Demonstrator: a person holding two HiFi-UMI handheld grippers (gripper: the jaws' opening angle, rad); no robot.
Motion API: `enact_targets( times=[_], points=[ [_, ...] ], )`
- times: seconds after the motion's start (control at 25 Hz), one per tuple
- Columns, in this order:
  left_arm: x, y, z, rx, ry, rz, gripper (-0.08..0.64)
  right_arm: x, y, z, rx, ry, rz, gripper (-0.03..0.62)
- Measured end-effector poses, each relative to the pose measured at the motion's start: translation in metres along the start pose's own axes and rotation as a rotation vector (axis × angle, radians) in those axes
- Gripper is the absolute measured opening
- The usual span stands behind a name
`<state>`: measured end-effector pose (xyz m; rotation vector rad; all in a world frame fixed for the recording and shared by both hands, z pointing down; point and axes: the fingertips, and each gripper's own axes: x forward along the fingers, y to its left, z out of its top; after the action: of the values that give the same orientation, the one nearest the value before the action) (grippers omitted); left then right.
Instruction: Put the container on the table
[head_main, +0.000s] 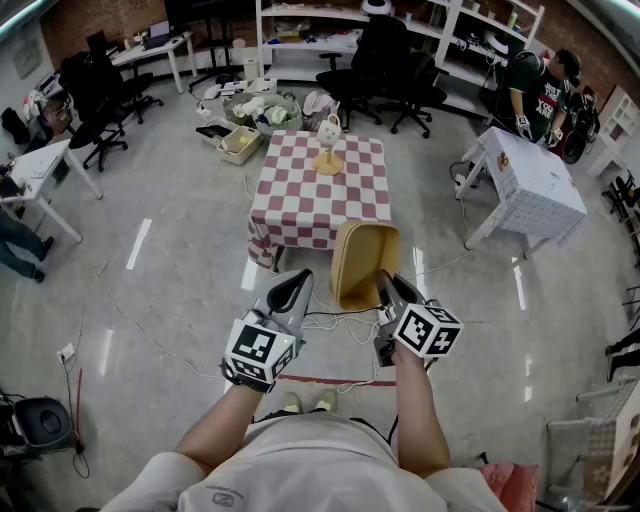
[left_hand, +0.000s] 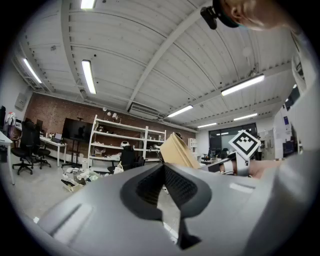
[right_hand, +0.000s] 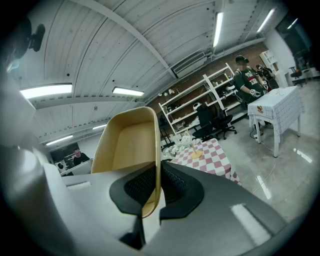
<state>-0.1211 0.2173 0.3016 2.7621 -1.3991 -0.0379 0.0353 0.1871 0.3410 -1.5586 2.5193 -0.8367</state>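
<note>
The right tool (head_main: 386, 286) (right_hand: 156, 169) is clenched on one wall of the tan container (head_main: 365, 262) (right_hand: 129, 145); the wall stands edge-on between its jaws, pinched from both sides; the container is held in the air over the floor (head_main: 170, 260), tipped up on end with its hollow showing to the head view; it hangs at the near edge of the counter (head_main: 310, 195) (right_hand: 216, 151) and does not rest on it.

The left tool (head_main: 293, 283) (left_hand: 163, 165) is clenched too, its tips meeting with nothing between them; it sits just left of the container and apart from it; from its own view the container (left_hand: 176, 150) shows to the right, past the jaw tips.

The counter wears a red-and-white check cloth; a small stand (head_main: 328, 160) (right_hand: 196, 150) with a white cup (head_main: 330, 128) hung on it stands near the far edge; the rest of the cloth is bare.

Cables (head_main: 340, 325) lie on the floor between the counter and the person's feet; to the right, well apart, is a white counter (head_main: 545, 190) (right_hand: 277, 107); a person (head_main: 535, 95) (right_hand: 247, 80) in dark clothes stands just beyond it; black chairs (head_main: 385, 60) and white shelves (head_main: 330, 30) are at the far side.
</note>
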Motion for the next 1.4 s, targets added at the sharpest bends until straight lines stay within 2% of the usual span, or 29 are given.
enact_targets(
  times=[0.56,0.96,1.4],
  points=[
    [0.02,-0.021,-0.001,0.012,-0.003,0.003,0.006,-0.009,-0.024,0.008,0.013,0.0,0.027,0.026],
    [0.044,-0.028,-0.006,0.014,0.025,0.022,0.006,-0.008,-0.056,0.018,0.038,0.001,0.018,0.026],
    [0.085,-0.028,-0.013,0.021,0.049,0.0,0.006,0.007,-0.093,0.028,0.058,0.01,-0.012,0.026]
  ],
)
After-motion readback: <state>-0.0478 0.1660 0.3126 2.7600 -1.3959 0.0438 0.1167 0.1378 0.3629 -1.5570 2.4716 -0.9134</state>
